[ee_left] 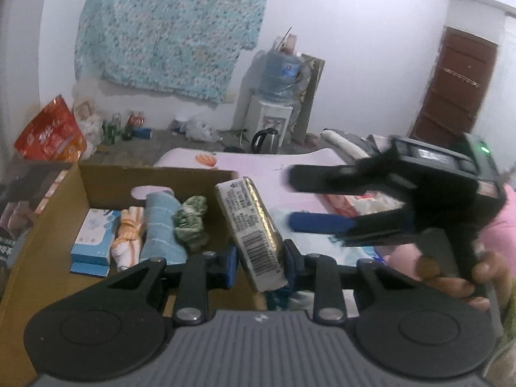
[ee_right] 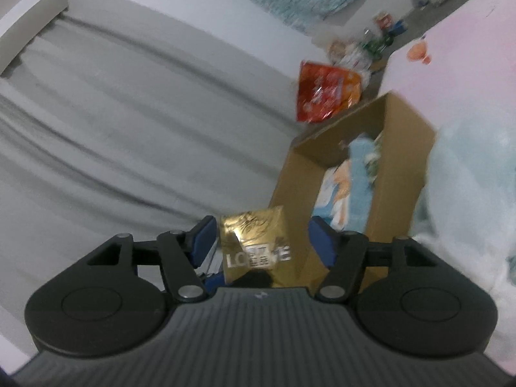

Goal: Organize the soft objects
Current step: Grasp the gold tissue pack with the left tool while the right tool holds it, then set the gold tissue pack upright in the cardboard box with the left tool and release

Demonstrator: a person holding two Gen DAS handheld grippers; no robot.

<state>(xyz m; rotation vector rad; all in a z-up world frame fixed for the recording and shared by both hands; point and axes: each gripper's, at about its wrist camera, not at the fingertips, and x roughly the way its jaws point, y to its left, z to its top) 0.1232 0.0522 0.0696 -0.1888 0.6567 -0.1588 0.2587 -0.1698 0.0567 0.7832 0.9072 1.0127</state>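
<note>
A gold foil pack point(ee_left: 251, 225) with a barcode stands tilted between the blue pads of my left gripper point(ee_left: 259, 258), which is shut on it just right of the cardboard box point(ee_left: 154, 174). In the box lie a blue tissue pack point(ee_left: 93, 238), an orange-and-white knotted cloth point(ee_left: 129, 235), a rolled light blue towel point(ee_left: 161, 225) and a green crumpled cloth point(ee_left: 192, 222). My right gripper point(ee_left: 296, 200), held by a hand point(ee_left: 477, 277), points in from the right with its jaws apart. In the right wrist view the gold pack point(ee_right: 254, 235) sits in front of my right gripper point(ee_right: 261, 238), whose pads do not press on it.
The box point(ee_right: 403, 148) stands at the left end of a pink table point(ee_left: 274, 161). A red-and-white packet point(ee_left: 354, 203) lies on the table behind the right gripper. A red bag point(ee_left: 48, 135), bottles, a water dispenser point(ee_left: 274, 96) and a kettle point(ee_left: 264, 140) stand beyond. Grey bedding point(ee_right: 129, 113) lies left of the box.
</note>
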